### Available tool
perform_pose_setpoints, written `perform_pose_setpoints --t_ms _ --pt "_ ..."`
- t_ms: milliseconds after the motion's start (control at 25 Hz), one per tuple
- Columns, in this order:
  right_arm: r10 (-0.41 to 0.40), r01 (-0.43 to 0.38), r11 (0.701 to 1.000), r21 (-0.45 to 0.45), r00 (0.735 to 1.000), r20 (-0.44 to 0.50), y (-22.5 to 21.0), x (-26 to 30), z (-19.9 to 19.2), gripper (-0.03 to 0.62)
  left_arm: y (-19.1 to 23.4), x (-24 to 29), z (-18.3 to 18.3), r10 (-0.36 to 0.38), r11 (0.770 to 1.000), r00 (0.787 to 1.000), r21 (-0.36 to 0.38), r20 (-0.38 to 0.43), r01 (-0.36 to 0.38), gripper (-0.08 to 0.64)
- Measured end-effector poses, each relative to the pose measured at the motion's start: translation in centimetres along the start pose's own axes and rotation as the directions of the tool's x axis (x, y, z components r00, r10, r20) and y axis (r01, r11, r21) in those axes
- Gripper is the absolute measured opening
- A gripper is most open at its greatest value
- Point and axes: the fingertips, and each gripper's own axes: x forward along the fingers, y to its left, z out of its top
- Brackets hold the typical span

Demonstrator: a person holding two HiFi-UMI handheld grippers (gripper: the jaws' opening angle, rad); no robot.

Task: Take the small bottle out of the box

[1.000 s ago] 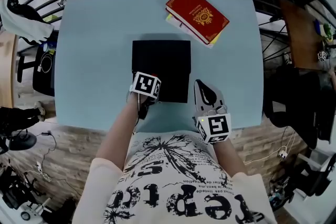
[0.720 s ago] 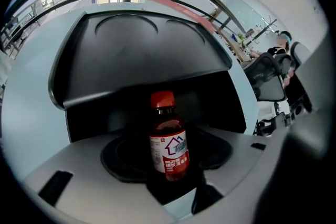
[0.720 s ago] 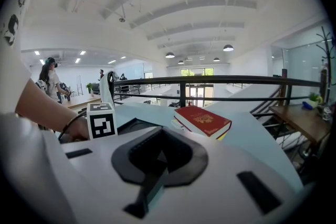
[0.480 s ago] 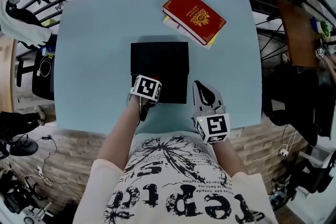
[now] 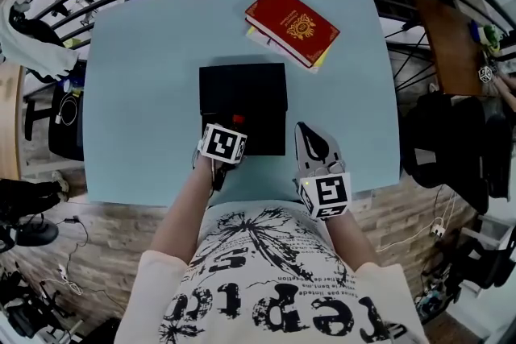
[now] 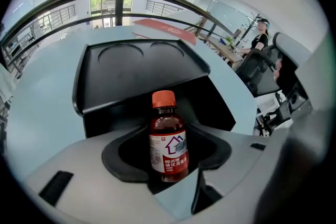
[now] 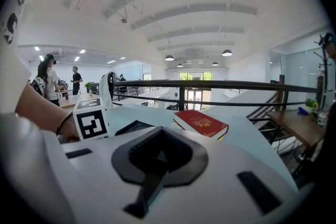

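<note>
A small brown bottle (image 6: 168, 141) with an orange cap and a red-and-white label stands upright between the jaws of my left gripper (image 6: 169, 168). The jaws are closing round it, and their black pads lie against its sides. Behind it is the open black box (image 6: 137, 68). In the head view, the left gripper (image 5: 234, 126) is over the near edge of the box (image 5: 242, 84), with the orange cap (image 5: 238, 118) showing at its tip. My right gripper (image 5: 305, 129) lies on the table right of the box, jaws together and empty; the right gripper view shows the same gripper (image 7: 159, 140).
A red hardcover book (image 5: 292, 26) lies on a yellow one at the far right of the light blue table (image 5: 145, 93). The table's near edge is just under my hands. A black railing curves behind the table. People stand far off in the hall.
The bottle's orange cap now shows at the left gripper's tip in the head view; before, it was not visible. The right gripper has stayed put.
</note>
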Motion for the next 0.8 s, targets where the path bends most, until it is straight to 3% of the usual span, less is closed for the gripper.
perform_pose_setpoints --t_ms 280,440,520,600,800 --pt "-0.012 0.012 1.0 -0.004 1.0 0.016 0.8 -1.1 0.2 0.009 -1.5 -3.1 1.0 -0.009 0.997 0.996 0.073 0.089 0.002 0.235" --pt "-0.012 0.013 1.0 -0.015 0.999 0.034 1.4 -1.5 0.9 0.009 -2.2 -6.2 2.7 -0.006 0.992 0.975 0.127 0.224 -0.023 0.235" --pt "-0.012 0.013 1.0 -0.022 0.999 0.047 1.7 -1.5 1.5 0.009 -2.8 -8.4 4.1 -0.017 0.987 0.944 0.157 0.331 -0.037 0.235" --pt "-0.006 0.008 0.999 -0.032 0.998 0.063 2.1 -1.4 2.2 0.009 -3.3 -10.7 5.4 -0.035 0.983 0.898 0.177 0.439 -0.048 0.235" --pt "0.015 -0.01 0.999 -0.05 0.993 0.113 3.2 -1.4 4.3 0.009 -4.2 -16.5 7.5 -0.059 0.967 0.756 0.226 0.652 -0.119 0.235"
